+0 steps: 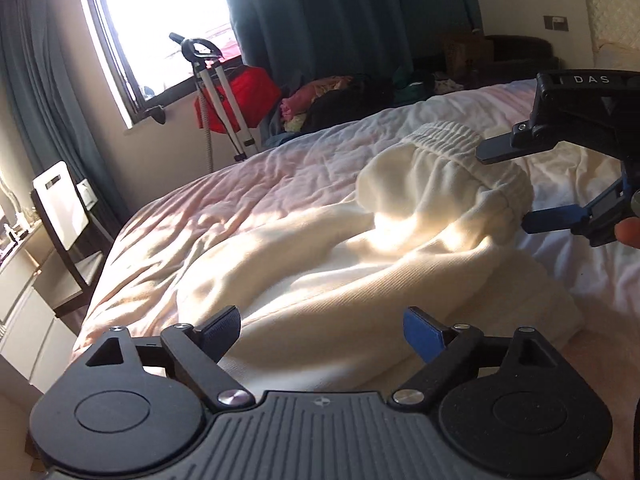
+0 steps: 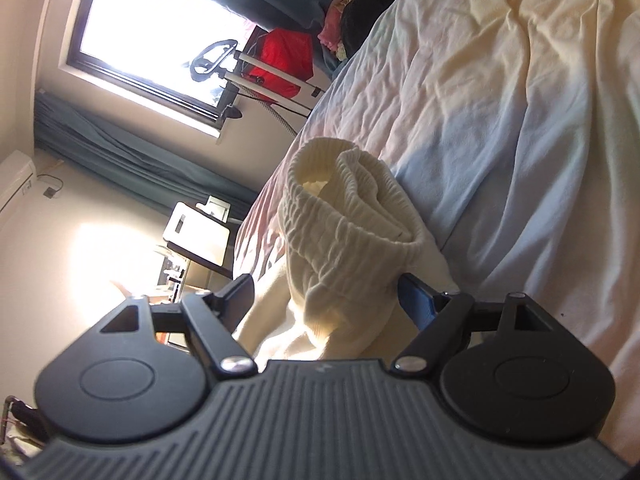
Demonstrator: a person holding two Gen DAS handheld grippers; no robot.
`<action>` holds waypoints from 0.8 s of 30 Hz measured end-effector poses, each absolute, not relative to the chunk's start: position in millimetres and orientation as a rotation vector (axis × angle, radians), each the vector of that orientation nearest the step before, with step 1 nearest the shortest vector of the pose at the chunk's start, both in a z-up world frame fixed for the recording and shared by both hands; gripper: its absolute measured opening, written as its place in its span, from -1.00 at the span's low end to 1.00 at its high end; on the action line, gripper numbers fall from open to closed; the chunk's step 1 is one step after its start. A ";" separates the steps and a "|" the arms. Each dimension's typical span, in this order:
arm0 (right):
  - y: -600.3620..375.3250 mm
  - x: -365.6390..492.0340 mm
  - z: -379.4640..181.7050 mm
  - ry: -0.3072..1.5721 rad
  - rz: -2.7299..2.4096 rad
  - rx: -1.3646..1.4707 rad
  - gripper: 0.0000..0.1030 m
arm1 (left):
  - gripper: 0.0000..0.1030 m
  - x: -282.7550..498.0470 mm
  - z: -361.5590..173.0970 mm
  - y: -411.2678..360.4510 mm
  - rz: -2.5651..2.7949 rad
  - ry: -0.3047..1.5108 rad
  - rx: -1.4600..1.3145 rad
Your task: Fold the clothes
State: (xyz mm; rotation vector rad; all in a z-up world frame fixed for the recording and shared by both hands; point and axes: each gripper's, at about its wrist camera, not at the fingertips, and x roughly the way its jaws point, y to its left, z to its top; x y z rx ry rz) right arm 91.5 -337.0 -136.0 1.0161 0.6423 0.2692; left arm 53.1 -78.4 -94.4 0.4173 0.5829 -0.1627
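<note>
A cream knitted pair of trousers (image 1: pixel 328 264) lies crumpled on the bed, its ribbed elastic waistband (image 1: pixel 448 140) raised at the far right. My left gripper (image 1: pixel 322 332) is open and empty just above the near part of the cloth. My right gripper (image 1: pixel 504 186) is open, turned on its side, its two fingers straddling the waistband end. In the right wrist view the waistband (image 2: pixel 340 216) bunches between the open fingers of the right gripper (image 2: pixel 324 296); the jaws are not closed on it.
The bed (image 1: pixel 240 184) has a wrinkled pale pink and white cover. A pile of coloured clothes (image 1: pixel 340 96) lies at its far side. A garment steamer stand (image 1: pixel 216 92) and red bag (image 1: pixel 244 92) stand by the window. A chair (image 1: pixel 64 232) stands left of the bed.
</note>
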 end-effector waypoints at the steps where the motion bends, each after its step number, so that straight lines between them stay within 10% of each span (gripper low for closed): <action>1: -333.7 92.3 -138.3 0.646 0.260 1.002 0.70 | 0.75 50.6 -95.6 -71.8 -0.148 0.581 0.409; 7: -317.9 98.9 -150.2 0.640 0.211 0.939 0.68 | 0.75 52.9 -98.7 -50.0 -0.164 0.609 0.303; 10: -314.1 98.9 -148.3 0.606 0.168 0.902 -0.01 | 0.75 52.3 -99.0 -48.5 -0.191 0.574 0.318; 13: -309.2 89.1 -130.5 0.504 0.201 0.859 -0.30 | 0.79 45.1 -100.0 -45.8 -0.280 0.511 0.325; 24: -323.1 58.0 -105.9 0.436 0.118 0.862 -0.40 | 0.80 42.3 -119.6 -56.2 -0.209 0.478 0.454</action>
